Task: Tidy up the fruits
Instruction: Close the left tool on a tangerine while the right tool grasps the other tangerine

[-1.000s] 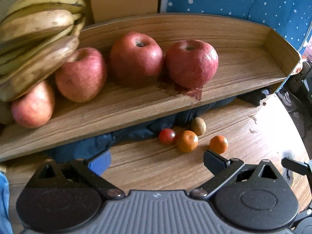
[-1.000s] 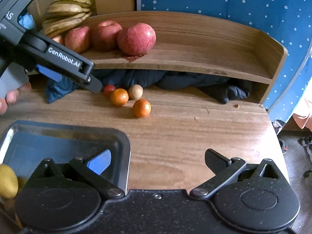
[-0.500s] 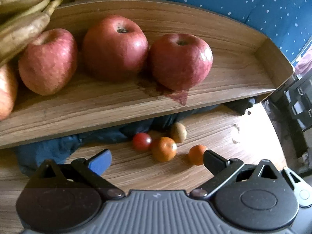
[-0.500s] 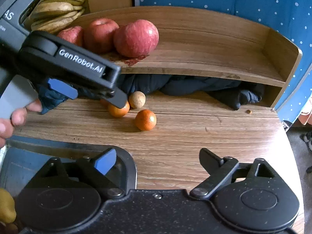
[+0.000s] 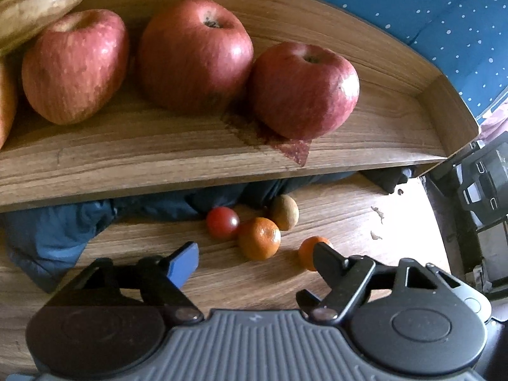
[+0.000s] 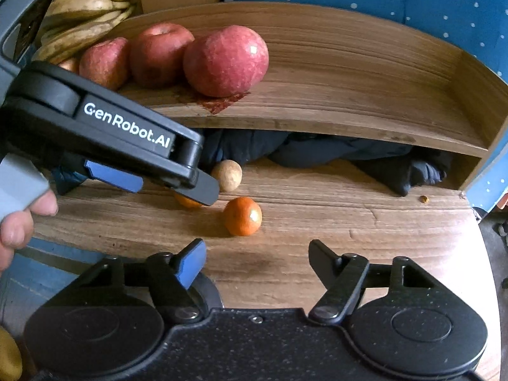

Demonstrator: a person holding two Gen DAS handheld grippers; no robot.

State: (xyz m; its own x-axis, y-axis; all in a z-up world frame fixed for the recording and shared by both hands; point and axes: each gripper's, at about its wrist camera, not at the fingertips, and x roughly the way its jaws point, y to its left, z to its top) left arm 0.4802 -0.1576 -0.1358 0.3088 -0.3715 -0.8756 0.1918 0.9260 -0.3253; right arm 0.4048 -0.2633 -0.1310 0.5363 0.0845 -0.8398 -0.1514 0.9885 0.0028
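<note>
On the wooden table lie a red tomato [image 5: 222, 227], an orange mandarin [image 5: 259, 238], a brown kiwi [image 5: 284, 212] and a second mandarin [image 5: 307, 254], partly behind my finger. My left gripper [image 5: 254, 258] is open and empty, low over the table, just short of the first mandarin. From the right wrist view it [image 6: 177, 187] hovers over that fruit [image 6: 187, 201], with the kiwi [image 6: 227, 175] and second mandarin [image 6: 242, 216] beside it. My right gripper [image 6: 254, 262] is open and empty, set back from the second mandarin. Several red apples [image 5: 193, 54] and bananas [image 6: 85, 9] rest on the shelf.
The curved wooden shelf [image 5: 365, 155] overhangs the back of the table, with dark blue cloth [image 5: 57, 231] bunched beneath it. A metal tray's edge [image 6: 47, 254] lies at the left front with a yellow fruit [image 6: 8, 354] at the corner. The table edge drops off at right.
My left gripper has moved forward and down toward the small fruits; they loom larger. My right gripper has advanced over the table, leaving the tray behind.
</note>
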